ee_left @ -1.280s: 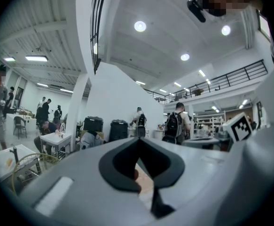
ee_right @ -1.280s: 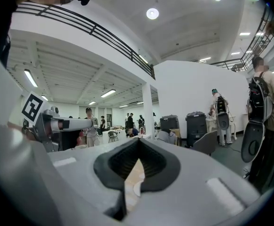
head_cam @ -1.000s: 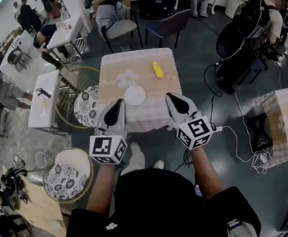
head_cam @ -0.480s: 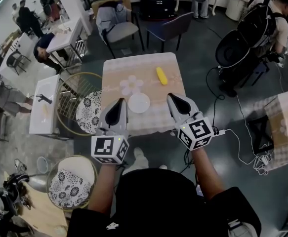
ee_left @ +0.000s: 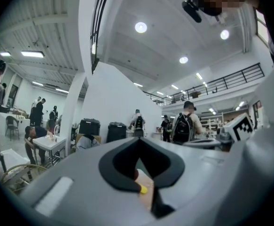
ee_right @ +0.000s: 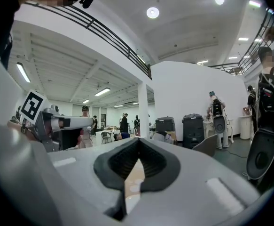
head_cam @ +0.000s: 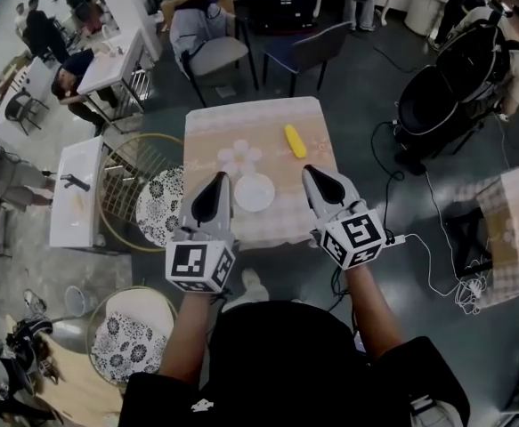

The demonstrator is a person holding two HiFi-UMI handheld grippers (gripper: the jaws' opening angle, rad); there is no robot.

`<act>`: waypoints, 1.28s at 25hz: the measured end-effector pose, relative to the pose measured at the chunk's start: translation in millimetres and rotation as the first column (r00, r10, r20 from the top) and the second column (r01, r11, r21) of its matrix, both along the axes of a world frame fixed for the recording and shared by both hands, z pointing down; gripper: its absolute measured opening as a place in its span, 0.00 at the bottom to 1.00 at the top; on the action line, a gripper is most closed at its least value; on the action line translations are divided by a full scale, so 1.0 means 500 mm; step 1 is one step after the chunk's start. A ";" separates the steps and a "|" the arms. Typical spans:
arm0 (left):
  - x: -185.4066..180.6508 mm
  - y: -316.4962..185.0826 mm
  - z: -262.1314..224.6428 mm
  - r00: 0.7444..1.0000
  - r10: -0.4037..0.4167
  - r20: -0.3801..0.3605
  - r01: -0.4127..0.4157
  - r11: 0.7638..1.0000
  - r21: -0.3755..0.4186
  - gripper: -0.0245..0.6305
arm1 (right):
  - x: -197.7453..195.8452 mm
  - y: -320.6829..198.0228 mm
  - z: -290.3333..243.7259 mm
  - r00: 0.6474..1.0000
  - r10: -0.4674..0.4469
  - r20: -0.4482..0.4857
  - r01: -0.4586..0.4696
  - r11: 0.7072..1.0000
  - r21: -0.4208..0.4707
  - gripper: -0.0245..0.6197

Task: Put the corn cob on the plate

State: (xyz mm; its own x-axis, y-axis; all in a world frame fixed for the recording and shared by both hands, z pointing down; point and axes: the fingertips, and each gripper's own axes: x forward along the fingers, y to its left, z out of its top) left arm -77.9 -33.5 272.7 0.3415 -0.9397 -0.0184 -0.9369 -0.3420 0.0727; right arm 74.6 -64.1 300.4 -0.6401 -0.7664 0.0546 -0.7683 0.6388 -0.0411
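Head view: left tongs [head_cam: 215, 180] and right tongs [head_cam: 312, 173], both clenched empty, point level toward table [head_cam: 241, 124].

Table [head_cam: 210, 132]: we see a pale patterned cloth over it.
Corn cob [head_cam: 294, 140]: at 1 o'clock.
Plate [head_cam: 254, 192]: at 6 o'clock, apart from it.

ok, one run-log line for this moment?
left gripper: shut, empty | right gripper: shut, empty | yellow corn cob: on beige-clothed table, apart from round white plate | pick: not yet done
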 end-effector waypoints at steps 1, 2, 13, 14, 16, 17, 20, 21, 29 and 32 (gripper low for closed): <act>-0.002 -0.006 0.001 1.000 0.008 0.005 -0.008 1.000 -0.002 0.05 | -0.004 -0.006 -0.001 1.000 0.007 0.000 -0.007 1.000 0.000 0.04; -0.004 -0.012 0.001 1.000 0.016 0.011 -0.016 1.000 -0.003 0.05 | -0.008 -0.011 -0.002 1.000 0.014 -0.002 -0.014 1.000 0.001 0.04; -0.052 -0.086 0.006 0.998 0.057 -0.001 -0.057 0.998 -0.007 0.05 | -0.047 -0.076 -0.003 0.997 0.071 -0.027 -0.071 0.997 0.010 0.04; -0.057 -0.092 0.004 0.998 0.060 0.000 -0.060 0.998 -0.005 0.05 | -0.052 -0.080 -0.005 0.997 0.075 -0.030 -0.075 0.997 0.009 0.04; -0.069 -0.102 0.003 0.998 0.066 0.003 -0.066 0.998 -0.005 0.05 | -0.063 -0.089 -0.006 0.996 0.081 -0.037 -0.081 0.997 0.009 0.04; -0.076 -0.107 0.005 0.998 0.068 0.003 -0.068 0.998 -0.006 0.05 | -0.069 -0.093 -0.006 0.996 0.084 -0.040 -0.084 0.996 0.009 0.04; -0.094 -0.121 0.016 0.997 0.074 -0.003 -0.074 0.997 -0.021 0.05 | -0.085 -0.106 0.001 0.994 0.098 -0.047 -0.098 0.995 0.004 0.04; -0.098 -0.125 0.021 0.997 0.077 -0.004 -0.077 0.997 -0.026 0.05 | -0.089 -0.111 0.003 0.993 0.104 -0.049 -0.104 0.995 0.001 0.04; -0.117 -0.145 0.035 0.994 0.106 -0.013 -0.107 0.993 -0.040 0.05 | -0.095 -0.126 0.016 0.986 0.154 -0.057 -0.155 0.988 -0.015 0.04; -0.119 -0.150 0.041 0.994 0.111 -0.022 -0.112 0.993 -0.045 0.05 | -0.090 -0.132 0.021 0.984 0.163 -0.067 -0.165 0.986 -0.022 0.04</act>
